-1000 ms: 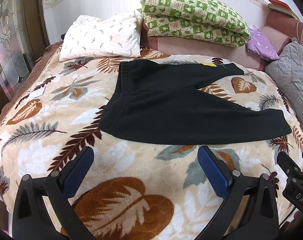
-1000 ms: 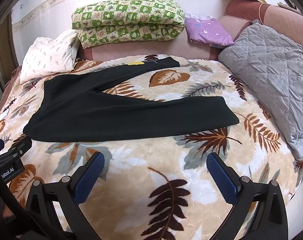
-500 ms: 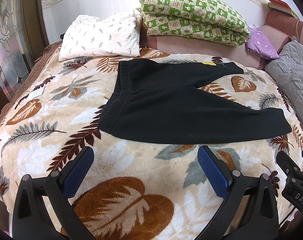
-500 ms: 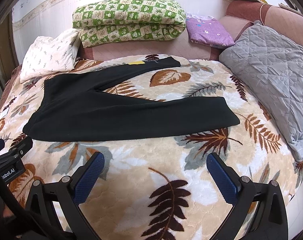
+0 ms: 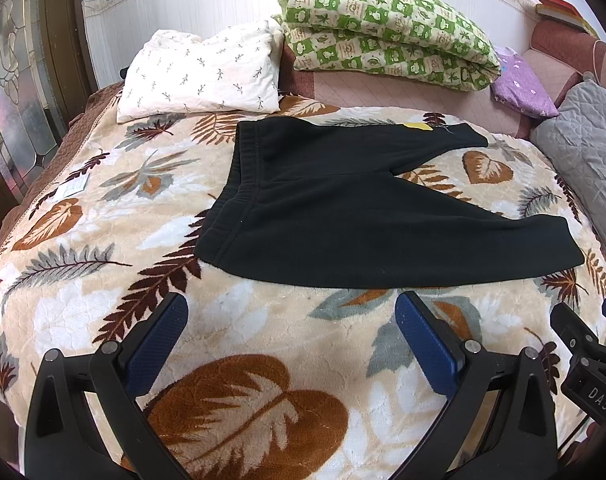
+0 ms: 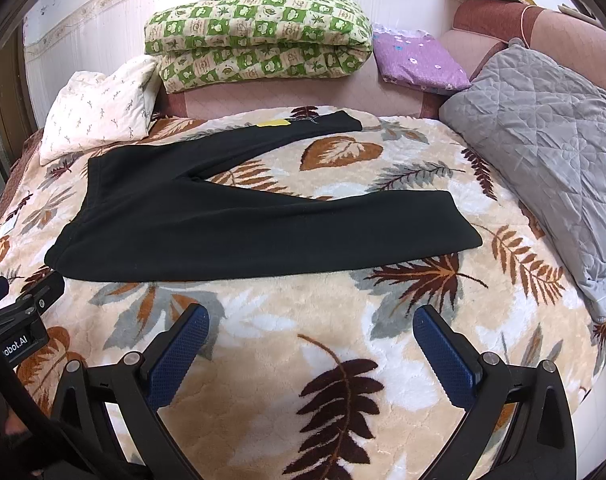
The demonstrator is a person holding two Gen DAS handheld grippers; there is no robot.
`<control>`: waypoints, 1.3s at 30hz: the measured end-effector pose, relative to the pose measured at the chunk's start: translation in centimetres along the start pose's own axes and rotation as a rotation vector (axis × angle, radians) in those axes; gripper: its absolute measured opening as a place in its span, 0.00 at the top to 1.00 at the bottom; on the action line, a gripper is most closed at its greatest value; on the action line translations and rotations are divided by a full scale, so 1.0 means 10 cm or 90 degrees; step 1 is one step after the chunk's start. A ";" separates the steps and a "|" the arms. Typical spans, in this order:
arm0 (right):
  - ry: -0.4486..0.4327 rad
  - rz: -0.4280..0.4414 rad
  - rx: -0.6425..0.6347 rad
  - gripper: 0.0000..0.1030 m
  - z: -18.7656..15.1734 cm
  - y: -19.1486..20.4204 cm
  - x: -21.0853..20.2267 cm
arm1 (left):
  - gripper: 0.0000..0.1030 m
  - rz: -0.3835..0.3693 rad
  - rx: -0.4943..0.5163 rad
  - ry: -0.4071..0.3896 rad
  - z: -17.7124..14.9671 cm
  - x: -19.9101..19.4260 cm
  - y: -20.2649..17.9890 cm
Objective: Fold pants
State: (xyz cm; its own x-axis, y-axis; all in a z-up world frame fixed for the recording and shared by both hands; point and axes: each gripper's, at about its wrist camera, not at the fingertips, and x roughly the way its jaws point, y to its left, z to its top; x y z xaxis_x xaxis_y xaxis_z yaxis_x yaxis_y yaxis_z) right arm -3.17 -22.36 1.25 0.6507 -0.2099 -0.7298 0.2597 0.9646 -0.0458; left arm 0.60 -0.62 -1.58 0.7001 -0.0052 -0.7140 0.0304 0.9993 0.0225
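While both tools hover over the bed (image 5: 83, 312) with no visible shift from a second ago, the black pants (image 5: 343, 216) remain spread flat at frame centre, legs splayed in a V. Left tool (image 5: 291, 332) and right tool (image 6: 311, 340) stand wide open, holding nothing; folding has not begun.

you get bright, even light in both views, with the wall (image 5: 207, 4) behind the bed nearly washed out. shadows are soft. focus is sharp at centre; fisheye bends the edges, and dark vignette fills your corners.
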 end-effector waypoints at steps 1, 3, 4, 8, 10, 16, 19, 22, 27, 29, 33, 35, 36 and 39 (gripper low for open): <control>0.000 0.001 -0.001 0.01 0.00 0.00 0.00 | 0.00 0.000 0.000 0.001 -0.01 0.01 0.00; 0.001 0.000 -0.001 0.01 -0.01 0.01 0.01 | 0.00 0.001 0.000 0.003 -0.02 0.02 0.00; 0.001 0.000 -0.001 0.01 -0.01 0.01 0.01 | 0.00 -0.001 0.001 0.003 -0.01 0.02 0.00; 0.002 0.000 -0.001 0.01 -0.01 0.01 0.02 | 0.00 0.000 0.001 0.006 -0.02 0.04 0.00; 0.003 0.000 0.000 0.01 -0.01 0.01 0.03 | 0.00 0.000 0.001 0.009 -0.01 0.05 0.00; 0.006 0.001 0.001 0.01 -0.01 0.00 0.04 | 0.00 0.000 0.002 0.010 -0.01 0.05 0.00; 0.006 0.002 0.001 0.01 -0.01 0.00 0.05 | 0.00 0.000 0.002 0.011 -0.01 0.05 0.00; 0.008 0.002 0.001 0.01 -0.01 0.00 0.06 | 0.00 0.000 0.002 0.011 0.00 0.05 -0.01; 0.008 0.002 0.001 0.01 -0.02 0.00 0.06 | 0.00 0.001 0.002 0.012 0.00 0.06 -0.01; 0.008 0.001 0.001 0.01 -0.02 0.00 0.06 | 0.00 0.000 0.002 0.014 -0.01 0.07 -0.02; 0.010 0.003 0.001 0.01 -0.03 -0.01 0.08 | 0.00 0.001 0.004 0.017 -0.01 0.09 -0.02; 0.010 0.003 0.001 0.01 -0.03 -0.01 0.09 | 0.00 0.000 0.004 0.017 -0.01 0.09 -0.02; 0.011 0.003 0.001 0.01 -0.03 -0.01 0.09 | 0.00 0.002 0.005 0.017 -0.01 0.09 -0.03; 0.011 0.004 0.001 0.01 -0.04 -0.01 0.10 | 0.00 0.000 0.004 0.018 -0.01 0.09 -0.02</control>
State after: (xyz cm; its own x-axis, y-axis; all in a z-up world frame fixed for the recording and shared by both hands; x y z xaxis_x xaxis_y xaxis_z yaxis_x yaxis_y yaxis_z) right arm -2.81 -22.61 0.30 0.6398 -0.2016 -0.7416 0.2572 0.9655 -0.0405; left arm 1.14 -0.83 -2.33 0.6801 -0.0035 -0.7331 0.0342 0.9991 0.0270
